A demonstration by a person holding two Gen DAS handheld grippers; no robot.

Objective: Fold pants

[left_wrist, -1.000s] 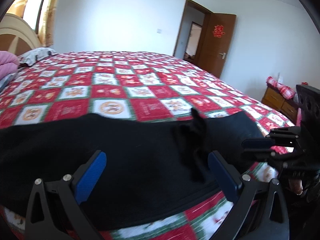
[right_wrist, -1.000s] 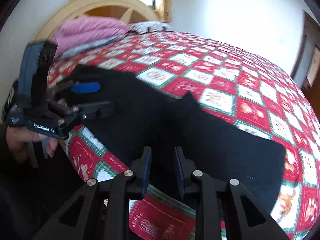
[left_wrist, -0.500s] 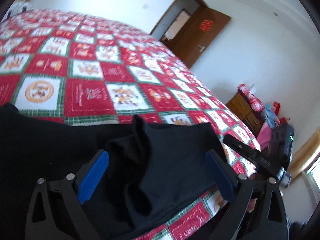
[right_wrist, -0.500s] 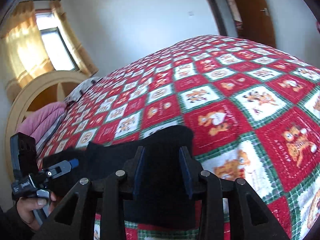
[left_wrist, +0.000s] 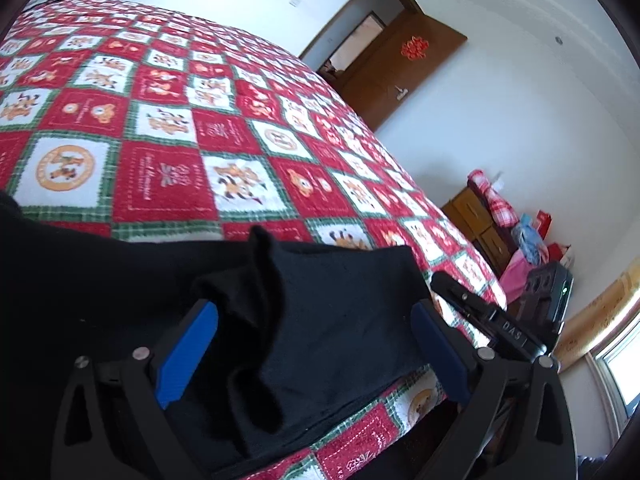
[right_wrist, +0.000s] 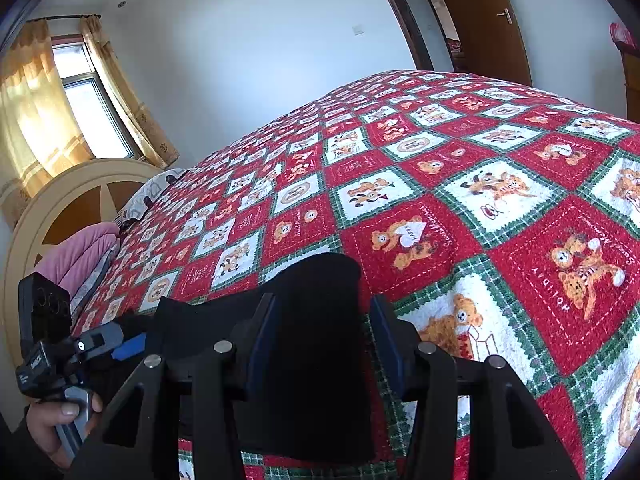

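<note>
- The black pants (left_wrist: 328,320) lie along the near edge of the bed (left_wrist: 168,176), filling the lower left and middle of the left wrist view; a fold of cloth stands up in a ridge near the middle of that frame.
- The left hand-held gripper (left_wrist: 316,354) has its blue-padded fingers (left_wrist: 186,354) set wide apart, one on each side of the rumpled ridge, and the pads are not pressing on the cloth.
- In the right wrist view the pants' end (right_wrist: 320,344) sits at lower middle, on the red, white and green checked bedspread (right_wrist: 500,216).
- The right hand-held gripper (right_wrist: 322,344) has its jaws opening; the black cloth lies between the fingers, which stand clear of it on both sides.
- The left hand (right_wrist: 60,424) shows at the lower left of the right wrist view, gripping its tool's handle.
- A pink quilt (right_wrist: 76,256) lies by the cream headboard (right_wrist: 56,200) at middle left of that view.
- A brown door (left_wrist: 396,76) stands open at the upper right of the left wrist view.
</note>
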